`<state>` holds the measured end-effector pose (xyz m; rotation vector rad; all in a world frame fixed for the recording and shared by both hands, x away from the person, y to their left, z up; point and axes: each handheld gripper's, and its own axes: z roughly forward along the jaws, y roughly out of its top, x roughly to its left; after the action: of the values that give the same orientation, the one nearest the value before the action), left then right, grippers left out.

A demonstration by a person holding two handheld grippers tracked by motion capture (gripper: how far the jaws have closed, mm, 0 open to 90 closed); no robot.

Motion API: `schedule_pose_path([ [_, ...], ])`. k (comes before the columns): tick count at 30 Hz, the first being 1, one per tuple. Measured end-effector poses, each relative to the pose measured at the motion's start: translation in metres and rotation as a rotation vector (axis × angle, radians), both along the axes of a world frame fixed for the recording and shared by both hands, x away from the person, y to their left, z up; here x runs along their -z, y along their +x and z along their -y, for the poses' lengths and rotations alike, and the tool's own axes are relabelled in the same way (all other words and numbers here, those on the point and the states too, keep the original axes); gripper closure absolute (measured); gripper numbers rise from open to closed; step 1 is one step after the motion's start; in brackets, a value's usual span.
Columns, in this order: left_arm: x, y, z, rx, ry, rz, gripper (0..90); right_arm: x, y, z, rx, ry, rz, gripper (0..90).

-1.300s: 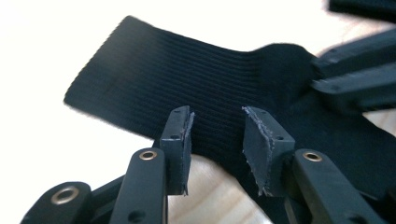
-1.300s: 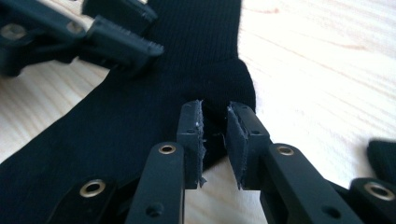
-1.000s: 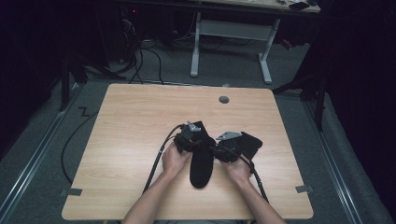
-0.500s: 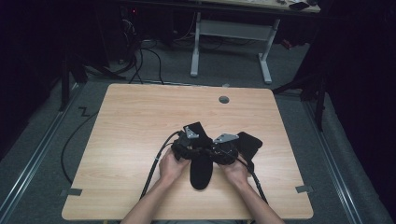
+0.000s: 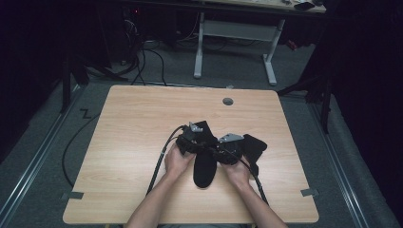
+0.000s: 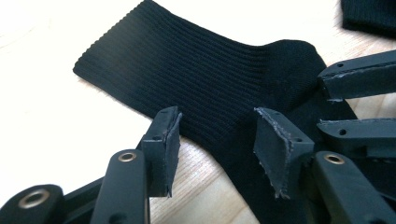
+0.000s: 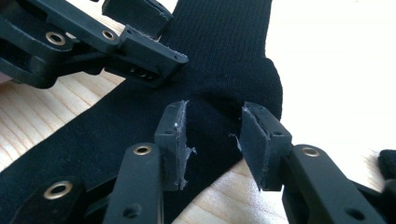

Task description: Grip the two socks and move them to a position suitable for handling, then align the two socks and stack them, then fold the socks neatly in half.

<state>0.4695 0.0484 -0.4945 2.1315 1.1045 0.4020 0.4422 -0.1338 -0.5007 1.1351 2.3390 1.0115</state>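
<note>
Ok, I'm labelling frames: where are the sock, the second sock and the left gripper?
sock (image 6: pixel 205 74), left gripper view, ribbed leg.
second sock (image 5: pixel 254 145), high view, its middle.
left gripper (image 6: pixel 215 135), left gripper view, gap between open jaws.

sock (image 5: pixel 205 167): middle hidden under tools | second sock (image 6: pixel 369 14): cut off by edge

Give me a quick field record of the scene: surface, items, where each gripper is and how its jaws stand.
surface: wooden table
main item: black sock, lying flat, ribbed leg spread out
second item: another dark sock, at the right of the high view, beside the right gripper
left gripper: jaws have just been opening, set apart over the sock's edge, pads not pressing it
right gripper: jaws have just been opening, apart over the heel bend, no grip
hands: both low at the near edge
</note>
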Motion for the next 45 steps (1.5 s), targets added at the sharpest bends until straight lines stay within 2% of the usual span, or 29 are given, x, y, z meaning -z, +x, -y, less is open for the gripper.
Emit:
schedule_pose_path([
  [2,-0.001,-0.002,-0.001,0.002,-0.004,-0.014,47.5,0.0,-0.001,-0.002,0.002,-0.006,0.005,58.1],
  [5,0.001,-0.011,-0.008,0.004,-0.02,-0.004,45.4,0.0,-0.006,-0.005,-0.007,-0.018,0.005,55.8],
  [9,0.001,-0.017,-0.016,-0.005,-0.03,0.0,43.7,0.0,-0.005,-0.005,-0.006,-0.01,-0.002,53.8],
  [12,0.0,-0.023,-0.025,-0.03,-0.037,0.014,41.9,-0.002,-0.007,-0.004,-0.011,-0.002,0.002,52.3],
  [16,-0.002,-0.035,-0.041,-0.076,-0.021,0.054,40.9,-0.007,-0.011,0.0,-0.021,0.016,0.004,51.5],
  [21,0.002,-0.045,-0.059,-0.107,0.0,0.06,41.0,-0.008,-0.016,0.007,-0.021,0.022,0.01,51.3],
  [26,0.005,-0.053,-0.082,-0.154,0.01,0.049,40.3,-0.011,-0.018,0.02,0.004,0.049,0.017,50.8],
  [31,0.006,-0.058,-0.106,-0.208,0.007,0.043,39.6,-0.021,-0.022,0.033,0.024,0.071,0.049,51.0],
  [36,0.007,-0.064,-0.123,-0.244,0.004,0.05,39.5,-0.03,-0.026,0.049,0.041,0.068,0.076,55.0],
  [38,0.007,-0.065,-0.129,-0.254,0.022,0.05,39.1,-0.033,-0.026,0.055,0.055,0.069,0.08,56.6],
  [45,0.013,-0.072,-0.141,-0.266,-0.008,0.101,37.9,-0.04,-0.025,0.089,0.141,0.088,0.095,62.4],
])
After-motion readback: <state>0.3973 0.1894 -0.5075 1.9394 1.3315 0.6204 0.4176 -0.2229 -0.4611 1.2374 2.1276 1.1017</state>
